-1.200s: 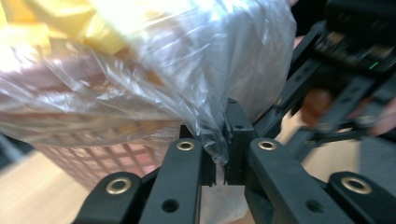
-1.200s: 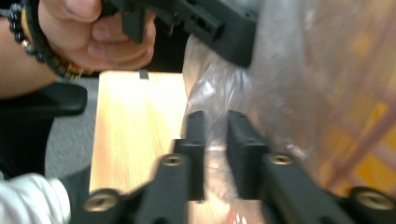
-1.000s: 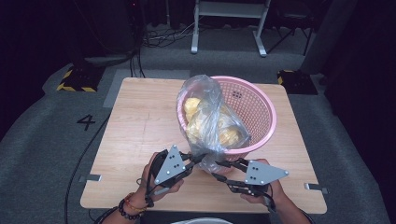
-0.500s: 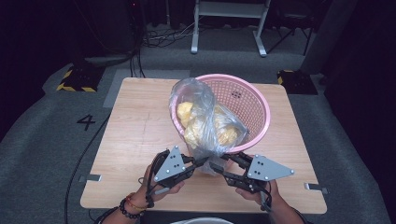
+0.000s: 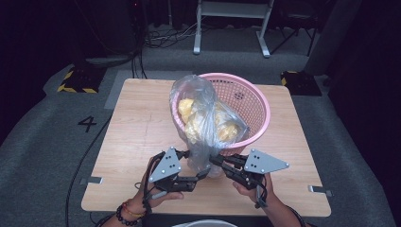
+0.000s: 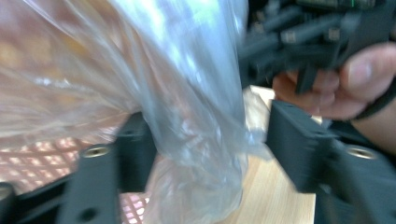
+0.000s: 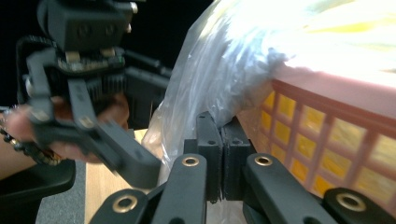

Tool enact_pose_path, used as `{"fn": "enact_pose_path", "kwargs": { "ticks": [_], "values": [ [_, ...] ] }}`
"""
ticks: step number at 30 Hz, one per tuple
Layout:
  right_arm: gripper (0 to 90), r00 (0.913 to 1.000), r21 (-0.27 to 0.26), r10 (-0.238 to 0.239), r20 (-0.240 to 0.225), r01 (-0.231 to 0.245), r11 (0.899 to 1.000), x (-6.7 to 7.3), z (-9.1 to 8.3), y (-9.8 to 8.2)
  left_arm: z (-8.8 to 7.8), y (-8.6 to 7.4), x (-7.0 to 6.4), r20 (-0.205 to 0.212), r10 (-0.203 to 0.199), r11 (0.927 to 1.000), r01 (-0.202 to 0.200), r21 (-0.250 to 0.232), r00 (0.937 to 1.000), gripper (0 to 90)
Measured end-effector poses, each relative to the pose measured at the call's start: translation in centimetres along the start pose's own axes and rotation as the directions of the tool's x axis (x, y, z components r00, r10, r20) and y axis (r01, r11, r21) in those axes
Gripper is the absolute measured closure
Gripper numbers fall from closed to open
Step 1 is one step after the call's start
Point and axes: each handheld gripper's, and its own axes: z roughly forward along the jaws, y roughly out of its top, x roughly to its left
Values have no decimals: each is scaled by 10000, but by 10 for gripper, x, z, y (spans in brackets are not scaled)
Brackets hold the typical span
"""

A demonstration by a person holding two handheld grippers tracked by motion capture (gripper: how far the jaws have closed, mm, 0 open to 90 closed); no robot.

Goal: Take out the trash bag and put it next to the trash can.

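clear plastic bag [image 5: 203, 118] of yellow stuff draped over the pink basket [image 5: 255, 101] rim at 6 o'clock, right gripper [image 5: 215, 161] pinched tight on its tail, left gripper [image 5: 201, 172] jaws just opened, bag loose between them

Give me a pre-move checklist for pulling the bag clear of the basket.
1. Right claw shut on the plastic bag: ok, pads pinch the film after just closing.
2. Left claw released: ok, jaws have just opened and stand apart around the bag's neck.
3. Bag clear of the pink basket: not ok, it drapes over the near rim.
4. Yellow contents contained: cannot tell, the bag's mouth is hidden.
5. Table space on the left free for the bag: ok.
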Motion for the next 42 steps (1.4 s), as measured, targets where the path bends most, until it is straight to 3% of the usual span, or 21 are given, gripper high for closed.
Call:
{"fn": "enact_pose_path", "kwargs": {
  "ticks": [2, 3, 4, 5, 6, 7, 8, 13, 15, 16, 18, 20, 22, 24, 25, 30, 34, 40, 42],
  "values": [
    [893, 9998, -61, -187, -37, 186, 9998, 2, 0, 1, -8, 7, 0, -892, -412, 9988, 388, -283, 9952, 206],
    [892, 9996, -84, -295, -35, 294, 9995, 4, 0, 1, -11, 10, 1, -1037, -631, 9975, 594, -382, 9926, 205],
    [892, 9996, -84, -295, -35, 294, 9995, 4, 0, 1, -11, 10, 1, -1037, -631, 9975, 594, -382, 9926, 195],
    [892, 9990, -55, -455, 19, 455, 9990, 6, 1, 2, -16, 17, 2, -785, -997, 9935, 949, -626, 9919, 181],
    [892, 9990, -55, -455, 19, 455, 9990, 6, 1, 2, -16, 17, 2, -785, -997, 9935, 949, -626, 9919, 175],
    [892, 9985, -64, -551, 1, 551, 9985, 7, 2, 3, -15, 20, 0, -869, -914, 9945, 864, -595, 9920, 175],
    [892, 9969, -24, -793, 3, 793, 9969, 11, 4, 5, -13, 25, -3, -1166, -520, 9979, 471, -440, 9918, 162],
    [889, 9863, 76, -1651, 53, 1651, 9862, 18, 7, 8, -6, 30, -1, -1087, -627, 9980, 627, -34, 9921, 161],
    [887, 9845, 102, -1753, 68, 1752, 9845, 18, 7, 8, -7, 33, -3, -1497, -417, 9991, 428, 40, 9878, 209],
    [876, 9856, 51, -1692, 23, 1692, 9856, 17, 6, 7, -9, 34, -3, -1704, -214, 9996, 238, 124, 9852, 341],
    [862, 9855, 28, -1694, 37, 1694, 9855, 17, 4, 6, -11, 35, -3, -1866, 183, 9990, -104, 436, 9823, 493],
    [848, 9854, -42, -1699, -65, 1699, 9855, 17, 2, 5, -11, 35, -2, -1888, 222, 9988, -136, 467, 9818, 587],
    [833, 9846, -24, -1746, -88, 1746, 9846, 18, 2, 5, -10, 35, 2, -1722, 281, 9970, -152, 760, 9847, 620],
    [821, 9884, 2, -1490, -298, 1491, 9888, 18, 1, 3, -7, 33, 5, -1544, 230, 9956, -87, 929, 9877, 637],
    [820, 9893, 15, -1416, -349, 1417, 9899, 19, 1, 2, -2, 29, 10, -1246, 213, 9915, -50, 1296, 9920, 639],
    [811, 9913, 66, -1230, -477, 1234, 9923, 17, -1, -2, -1, 25, 17, -975, 255, 9935, -145, 1128, 9949, 849],
    [685, 9920, 251, -1056, -693, 1075, 9939, 14, -8, -10, -4, 24, 19, -1177, 676, 9948, -580, 833, 9908, 884],
    [571, 9931, 492, -509, -1058, 563, 9972, 3, -23, -20, -11, 28, 22, -1385, 874, 9957, -823, 426, 9865, 887],
    [516, 9904, 562, -231, -1360, 309, 9979, -8, -38, -25, -16, 31, 27, -1624, 808, 9967, -794, 151, 9834, 884]
  ]
}}
